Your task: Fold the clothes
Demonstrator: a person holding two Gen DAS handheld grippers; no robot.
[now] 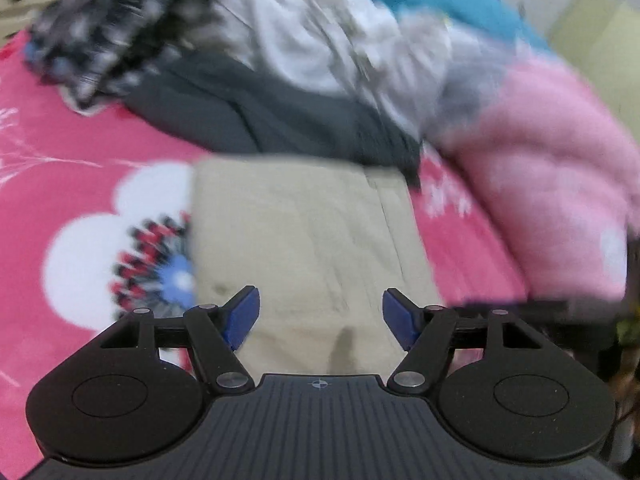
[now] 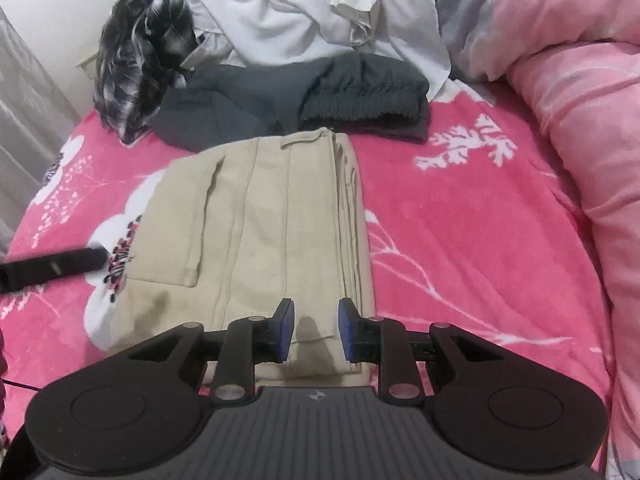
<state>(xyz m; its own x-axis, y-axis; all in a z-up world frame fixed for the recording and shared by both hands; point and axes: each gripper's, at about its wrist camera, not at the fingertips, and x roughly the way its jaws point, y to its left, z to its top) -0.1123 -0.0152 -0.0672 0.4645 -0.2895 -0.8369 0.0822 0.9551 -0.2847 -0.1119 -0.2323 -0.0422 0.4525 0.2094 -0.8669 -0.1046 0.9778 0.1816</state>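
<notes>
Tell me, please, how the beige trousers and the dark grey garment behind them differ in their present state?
The beige trousers lie flat, folded into a neat rectangle with stacked layers along one edge; the dark grey garment is loosely bunched, its ribbed band rumpled. The beige trousers sit nearest both open grippers, left and right; the dark grey garment lies beyond, against the unfolded pile. Both rest on the pink floral bedcover.
</notes>
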